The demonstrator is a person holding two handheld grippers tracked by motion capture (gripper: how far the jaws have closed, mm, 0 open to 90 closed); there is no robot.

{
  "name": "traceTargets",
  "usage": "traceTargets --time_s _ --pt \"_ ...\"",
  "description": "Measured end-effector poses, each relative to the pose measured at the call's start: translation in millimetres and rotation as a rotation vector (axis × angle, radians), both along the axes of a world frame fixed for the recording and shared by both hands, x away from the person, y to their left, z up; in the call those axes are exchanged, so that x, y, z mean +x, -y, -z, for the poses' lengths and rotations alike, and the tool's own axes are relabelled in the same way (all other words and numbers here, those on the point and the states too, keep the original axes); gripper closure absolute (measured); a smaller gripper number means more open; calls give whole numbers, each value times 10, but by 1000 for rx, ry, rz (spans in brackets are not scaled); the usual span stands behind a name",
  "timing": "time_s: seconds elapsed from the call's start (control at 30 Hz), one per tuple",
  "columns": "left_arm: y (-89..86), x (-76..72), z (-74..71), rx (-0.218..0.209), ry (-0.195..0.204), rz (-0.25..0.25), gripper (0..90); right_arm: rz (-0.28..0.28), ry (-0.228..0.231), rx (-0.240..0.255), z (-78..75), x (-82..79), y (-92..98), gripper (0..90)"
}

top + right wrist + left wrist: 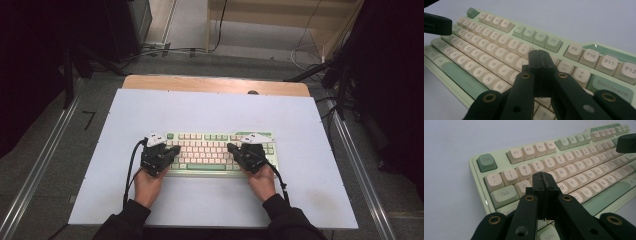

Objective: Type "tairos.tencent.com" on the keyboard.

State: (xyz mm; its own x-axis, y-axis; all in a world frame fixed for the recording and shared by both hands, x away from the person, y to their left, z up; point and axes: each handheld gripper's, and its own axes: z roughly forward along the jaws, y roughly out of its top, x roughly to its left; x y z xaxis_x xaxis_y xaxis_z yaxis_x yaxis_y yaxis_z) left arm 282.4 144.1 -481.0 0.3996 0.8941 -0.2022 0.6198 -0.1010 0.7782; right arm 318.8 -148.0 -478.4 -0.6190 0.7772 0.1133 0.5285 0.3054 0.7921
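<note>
Hand-held grippers (172, 150) (232, 148), jaws closed, over keyboard (210, 150) on pale, perhaps lilac, table (300, 130).

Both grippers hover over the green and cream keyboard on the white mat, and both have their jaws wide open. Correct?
Not quite: the jaws are shut. The left gripper and right gripper each show pads pressed together in their own gripper views, nothing between them. They do sit over the keyboard on the white mat.

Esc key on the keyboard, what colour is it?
The Esc key is a darker muted green, unlike the cream letter keys; the left gripper view shows it best.
</note>
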Motion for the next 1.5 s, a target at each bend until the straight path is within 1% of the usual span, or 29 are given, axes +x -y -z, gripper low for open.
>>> traceTargets --time_s 0.57,1.1,1.17,1.37,1.5 --pt "14 -3 5 -5 0 7 900 -33 -3 -12 35 41 -212 874" --pt "14 0 8 -9 -3 11 900 -35 -13 -30 71 64 -274 874" --pt "16 2 11 -4 -6 14 900 -35 -16 -38 77 67 -281 874" --pt "15 3 10 -11 -5 14 900 -31 -20 -54 90 75 -287 874" --pt "23 3 13 -13 -7 17 900 -29 -21 -53 90 79 -285 874"
